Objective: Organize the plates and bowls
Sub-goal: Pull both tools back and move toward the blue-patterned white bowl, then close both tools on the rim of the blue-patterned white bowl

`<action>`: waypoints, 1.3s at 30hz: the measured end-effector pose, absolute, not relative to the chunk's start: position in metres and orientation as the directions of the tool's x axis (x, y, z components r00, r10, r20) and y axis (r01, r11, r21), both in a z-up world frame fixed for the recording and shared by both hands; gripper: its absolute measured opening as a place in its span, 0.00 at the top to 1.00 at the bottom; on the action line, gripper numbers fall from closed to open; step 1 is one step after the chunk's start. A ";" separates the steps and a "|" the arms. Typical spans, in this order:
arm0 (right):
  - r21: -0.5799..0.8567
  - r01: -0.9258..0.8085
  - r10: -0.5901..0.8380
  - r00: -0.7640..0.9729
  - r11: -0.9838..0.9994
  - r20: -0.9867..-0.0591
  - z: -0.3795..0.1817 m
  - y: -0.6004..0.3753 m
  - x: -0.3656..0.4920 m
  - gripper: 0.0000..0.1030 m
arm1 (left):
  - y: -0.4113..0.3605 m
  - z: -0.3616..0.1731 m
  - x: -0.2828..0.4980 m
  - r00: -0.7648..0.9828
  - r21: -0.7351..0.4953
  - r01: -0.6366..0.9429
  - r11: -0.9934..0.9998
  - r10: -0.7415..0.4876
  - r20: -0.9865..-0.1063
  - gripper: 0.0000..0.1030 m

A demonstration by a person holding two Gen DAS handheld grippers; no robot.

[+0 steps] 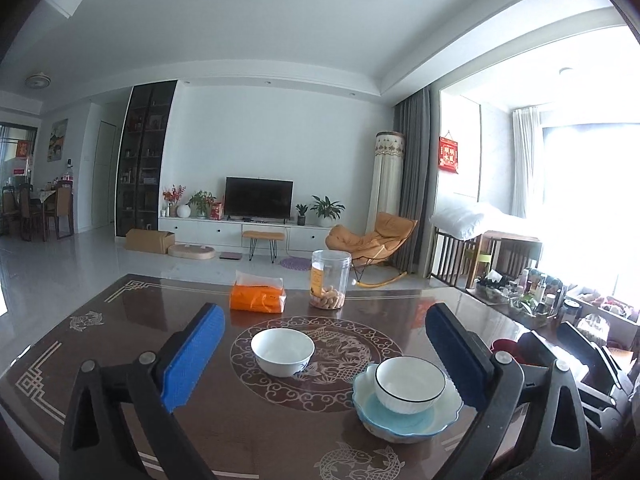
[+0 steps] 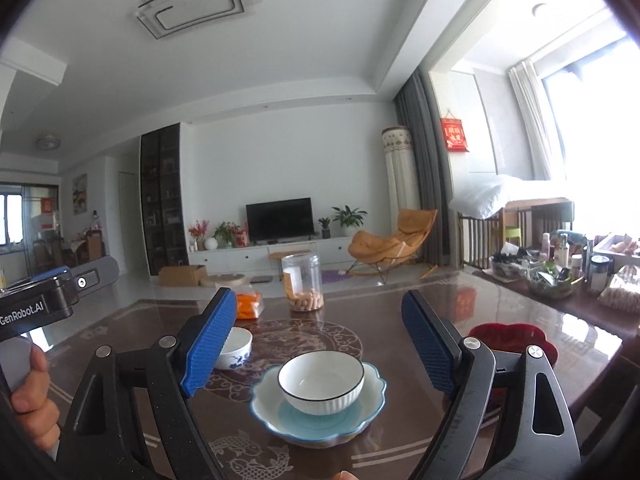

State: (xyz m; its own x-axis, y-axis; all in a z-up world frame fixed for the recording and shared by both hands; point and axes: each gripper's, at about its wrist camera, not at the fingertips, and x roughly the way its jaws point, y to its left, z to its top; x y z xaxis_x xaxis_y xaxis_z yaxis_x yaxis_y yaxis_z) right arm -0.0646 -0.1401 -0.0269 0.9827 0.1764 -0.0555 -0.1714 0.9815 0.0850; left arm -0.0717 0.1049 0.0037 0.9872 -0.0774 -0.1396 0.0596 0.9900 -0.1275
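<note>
A white bowl with a black rim sits inside a pale blue scalloped dish on the dark patterned table. A second white bowl with blue marks stands alone to the left of it. A red scalloped plate lies at the right. My left gripper is open and empty, above the table near both bowls. My right gripper is open and empty, with its jaws either side of the stacked bowl and dish.
An orange tissue pack and a clear jar of snacks stand further back on the table. A cluttered tray of bottles sits at the right edge. The left gripper's body shows at the left of the right wrist view.
</note>
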 end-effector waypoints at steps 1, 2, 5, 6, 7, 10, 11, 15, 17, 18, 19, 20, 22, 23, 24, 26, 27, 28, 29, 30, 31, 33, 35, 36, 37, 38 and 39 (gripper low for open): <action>0.084 -0.178 0.183 0.982 0.980 -0.054 -0.027 -0.139 -0.066 0.16 | 0.106 0.005 -0.074 0.988 -0.130 0.058 0.990 -0.076 -0.135 0.03; 0.083 -0.182 0.186 0.981 0.980 -0.052 -0.026 -0.137 -0.067 0.16 | 0.108 0.006 -0.074 0.988 -0.131 0.053 0.990 -0.071 -0.137 0.03; 0.088 -0.200 0.205 0.978 0.976 -0.047 -0.024 -0.136 -0.068 0.16 | 0.118 0.005 -0.070 0.983 -0.153 0.022 0.988 -0.049 -0.177 0.03; 0.093 -0.210 0.215 0.976 0.973 -0.045 -0.023 -0.138 -0.068 0.16 | 0.123 0.003 -0.068 0.979 -0.162 0.004 0.987 -0.037 -0.201 0.03; 0.100 -0.222 0.227 0.973 0.970 -0.040 -0.023 -0.139 -0.068 0.16 | 0.127 0.000 -0.065 0.972 -0.165 -0.020 0.986 -0.019 -0.233 0.03; 0.108 -0.267 0.272 0.961 0.958 -0.038 -0.024 -0.138 -0.065 0.16 | 0.147 -0.016 -0.043 0.925 -0.156 -0.109 0.982 0.043 -0.379 0.03; 0.106 -0.289 0.295 0.955 0.952 -0.045 -0.023 -0.135 -0.062 0.16 | 0.156 -0.024 -0.034 0.900 -0.165 -0.120 0.979 0.037 -0.435 0.03; 0.168 -0.401 0.420 0.903 0.901 -0.095 -0.030 -0.123 -0.047 0.16 | 0.188 -0.065 -0.005 0.781 -0.208 -0.158 0.965 -0.006 -0.625 0.03; 0.227 -0.458 0.495 0.857 0.859 -0.144 -0.039 -0.115 -0.035 0.16 | 0.196 -0.083 0.007 0.730 -0.181 -0.172 0.968 0.002 -0.683 0.03; 0.245 -0.486 0.533 0.825 0.839 -0.189 -0.042 -0.109 -0.027 0.16 | 0.198 -0.091 0.011 0.714 -0.165 -0.172 0.971 0.008 -0.700 0.03; 0.244 -0.500 0.551 0.800 0.831 -0.238 -0.043 -0.101 -0.020 0.16 | 0.201 -0.095 0.019 0.699 -0.157 -0.166 0.974 0.004 -0.715 0.03; 0.232 -0.511 0.560 0.781 0.828 -0.277 -0.042 -0.093 -0.012 0.16 | 0.205 -0.099 0.027 0.683 -0.160 -0.160 0.974 -0.008 -0.731 0.03; 0.223 -0.514 0.560 0.740 0.828 -0.372 -0.039 -0.074 0.011 0.16 | 0.217 -0.100 0.053 0.648 -0.204 -0.153 0.967 -0.058 -0.759 0.03; 0.232 -0.509 0.557 0.710 0.829 -0.431 -0.037 -0.067 0.028 0.16 | 0.223 -0.100 0.069 0.636 -0.223 -0.150 0.963 -0.079 -0.768 0.03; 0.251 -0.495 0.550 0.675 0.832 -0.491 -0.036 -0.061 0.048 0.16 | 0.227 -0.100 0.085 0.628 -0.233 -0.150 0.961 -0.090 -0.773 0.03; 0.318 -0.440 0.540 0.613 0.840 -0.577 -0.033 -0.054 0.092 0.16 | 0.231 -0.097 0.123 0.605 -0.226 -0.146 0.963 -0.094 -0.790 0.03; 0.358 -0.416 0.546 0.574 0.836 -0.609 -0.032 -0.051 0.116 0.16 | 0.231 -0.096 0.142 0.593 -0.220 -0.148 0.964 -0.091 -0.800 0.03; 0.392 -0.402 0.560 0.535 0.828 -0.633 -0.031 -0.047 0.137 0.16 | 0.229 -0.097 0.163 0.574 -0.202 -0.138 0.970 -0.088 -0.814 0.03; 0.416 -0.393 0.571 0.505 0.820 -0.647 -0.031 -0.044 0.159 0.16 | 0.226 -0.099 0.183 0.553 -0.188 -0.123 0.974 -0.090 -0.828 0.05; 0.415 -0.376 0.558 0.484 0.828 -0.674 -0.032 -0.040 0.182 0.16 | 0.222 -0.101 0.202 0.537 -0.182 -0.119 0.976 -0.091 -0.839 0.06; 0.404 -0.349 0.531 0.473 0.845 -0.703 -0.036 -0.035 0.204 0.16 | 0.218 -0.106 0.220 0.513 -0.183 -0.114 0.976 -0.100 -0.853 0.08; 0.404 -0.294 0.497 0.415 0.866 -0.762 -0.051 -0.028 0.247 0.16 | 0.217 -0.118 0.250 0.462 -0.206 -0.124 0.971 -0.127 -0.878 0.20; 0.435 -0.240 0.495 0.348 0.868 -0.796 -0.071 -0.024 0.278 0.18 | 0.218 -0.135 0.274 0.408 -0.215 -0.154 0.964 -0.136 -0.903 0.34; 0.434 -0.216 0.484 0.322 0.874 -0.814 -0.080 -0.021 0.288 0.18 | 0.218 -0.144 0.281 0.389 -0.221 -0.167 0.961 -0.142 -0.910 0.37; 0.430 -0.202 0.473 0.297 0.880 -0.829 -0.089 -0.018 0.296 0.18 | 0.218 -0.152 0.287 0.374 -0.217 -0.173 0.961 -0.140 -0.917 0.43; 0.427 -0.189 0.465 0.276 0.884 -0.841 -0.098 -0.016 0.302 0.19 | 0.217 -0.158 0.292 0.362 -0.210 -0.174 0.962 -0.135 -0.922 0.47; 0.430 -0.173 0.462 0.261 0.886 -0.848 -0.104 -0.013 0.306 0.25 | 0.216 -0.164 0.296 0.354 -0.204 -0.171 0.964 -0.133 -0.926 0.48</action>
